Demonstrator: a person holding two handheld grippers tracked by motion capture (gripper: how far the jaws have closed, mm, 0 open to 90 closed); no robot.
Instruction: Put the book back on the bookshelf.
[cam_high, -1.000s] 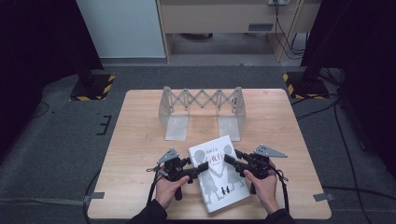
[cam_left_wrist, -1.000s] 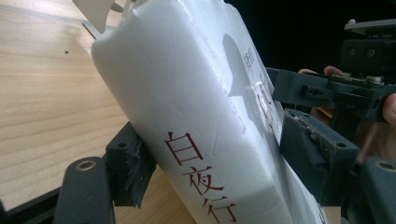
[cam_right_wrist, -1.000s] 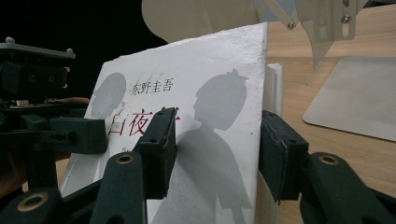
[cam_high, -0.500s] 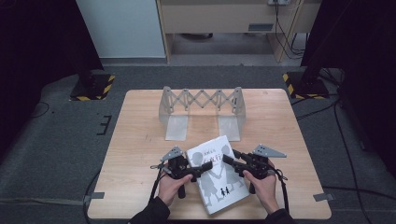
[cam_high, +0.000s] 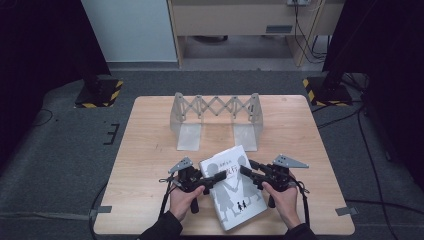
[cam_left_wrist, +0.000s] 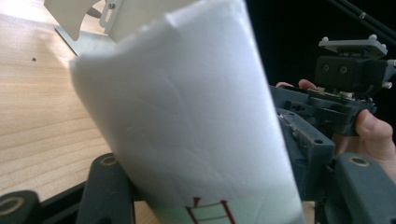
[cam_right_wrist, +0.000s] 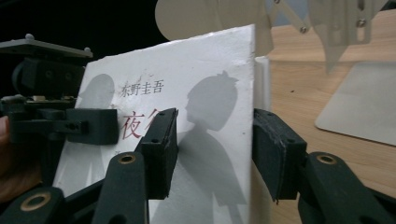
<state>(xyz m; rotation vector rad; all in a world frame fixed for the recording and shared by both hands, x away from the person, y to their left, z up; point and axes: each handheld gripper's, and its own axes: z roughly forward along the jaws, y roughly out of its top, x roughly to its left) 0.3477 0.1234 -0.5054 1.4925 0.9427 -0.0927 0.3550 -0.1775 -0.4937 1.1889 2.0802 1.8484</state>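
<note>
The left gripper (cam_high: 216, 178) has just been closing its jaws on the spine side of the white paperback book (cam_high: 232, 187); the right gripper (cam_high: 248, 172) pinches the opposite edge, so the book is lifted tilted over the table (cam_high: 150, 150), before the expanding book rack (cam_high: 216, 117), probably its destination.
</note>
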